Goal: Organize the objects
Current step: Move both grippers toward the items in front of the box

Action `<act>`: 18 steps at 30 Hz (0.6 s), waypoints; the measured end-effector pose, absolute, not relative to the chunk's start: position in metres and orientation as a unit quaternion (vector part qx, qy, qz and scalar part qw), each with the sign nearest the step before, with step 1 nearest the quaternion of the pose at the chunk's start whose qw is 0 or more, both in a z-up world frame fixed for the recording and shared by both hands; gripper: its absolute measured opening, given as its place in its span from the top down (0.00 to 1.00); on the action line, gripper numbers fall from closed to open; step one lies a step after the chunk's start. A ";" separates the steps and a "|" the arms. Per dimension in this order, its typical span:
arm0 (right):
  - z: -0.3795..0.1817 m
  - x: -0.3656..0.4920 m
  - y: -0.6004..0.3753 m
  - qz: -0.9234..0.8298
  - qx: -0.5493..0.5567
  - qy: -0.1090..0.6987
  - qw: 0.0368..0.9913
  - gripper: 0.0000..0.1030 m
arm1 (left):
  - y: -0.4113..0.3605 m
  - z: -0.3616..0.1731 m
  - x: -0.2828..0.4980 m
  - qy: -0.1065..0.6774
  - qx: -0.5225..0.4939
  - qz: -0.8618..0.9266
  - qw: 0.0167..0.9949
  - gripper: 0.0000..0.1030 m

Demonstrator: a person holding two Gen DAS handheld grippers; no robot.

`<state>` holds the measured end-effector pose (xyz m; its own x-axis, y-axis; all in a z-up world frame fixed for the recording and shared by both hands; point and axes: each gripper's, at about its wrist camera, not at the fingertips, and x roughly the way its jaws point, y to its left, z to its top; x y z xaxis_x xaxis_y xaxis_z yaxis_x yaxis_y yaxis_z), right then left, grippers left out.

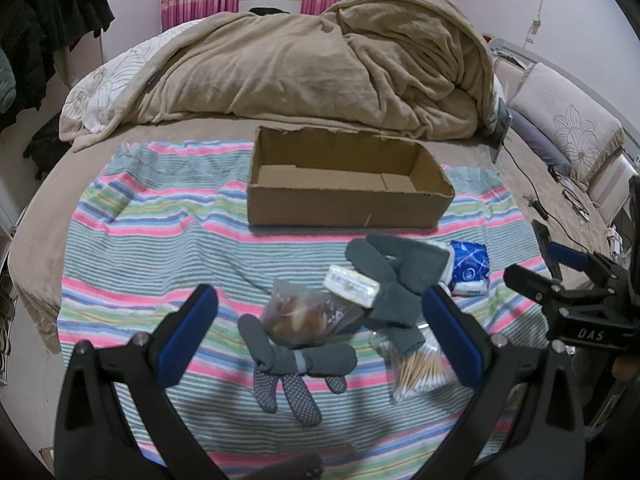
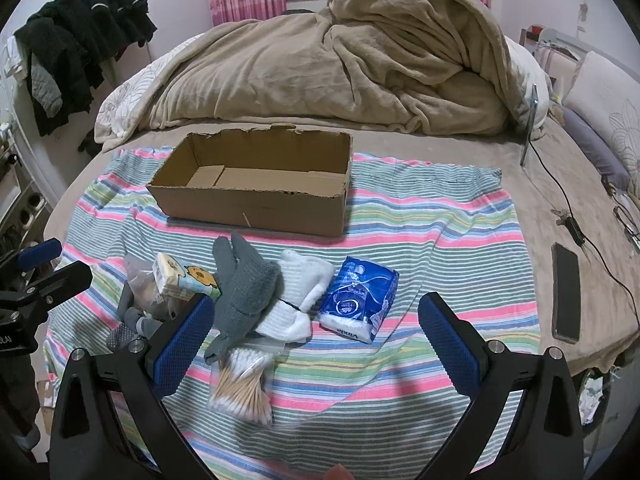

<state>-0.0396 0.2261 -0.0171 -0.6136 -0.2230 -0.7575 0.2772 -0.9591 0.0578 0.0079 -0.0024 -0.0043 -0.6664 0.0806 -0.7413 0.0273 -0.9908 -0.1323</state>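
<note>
- The cardboard box (image 1: 348,178) was seen in the upper middle of the left wrist view, open-topped and empty, set on the striped cloth (image 1: 160,216) spread over the bed; it was judged to be the place meant for the loose things.
- A small heap was found at lower centre, below the box: a dark grey glove (image 1: 288,364), a clear bag of snacks (image 1: 308,316) lying on it, and a pale tissue pack (image 1: 352,286) resting on top.
- A second grey glove (image 2: 244,284) was laid across folded white socks (image 2: 304,292) in the middle of the right wrist view, with a bag of cotton swabs (image 2: 244,384) just below.
- A blue tissue packet (image 2: 360,300) lay just right of the socks.
- The left gripper (image 1: 320,348) was held over the heap, jaws wide apart, nothing gripped.
- The right gripper (image 2: 316,344) was likewise held with jaws spread and empty, framing socks and packet.
- Nothing was yet boxed; the task was judged barely begun.
</note>
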 end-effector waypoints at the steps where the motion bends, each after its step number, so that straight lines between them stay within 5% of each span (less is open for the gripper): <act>1: -0.017 -0.039 0.226 -0.898 0.417 0.032 0.139 0.00 | -0.003 -0.004 0.008 -0.066 -0.409 0.910 0.015 0.01; 18: -0.020 -0.043 0.227 -0.894 0.425 0.032 0.136 0.00 | -0.004 -0.009 0.005 -0.067 -0.415 0.907 0.016 0.01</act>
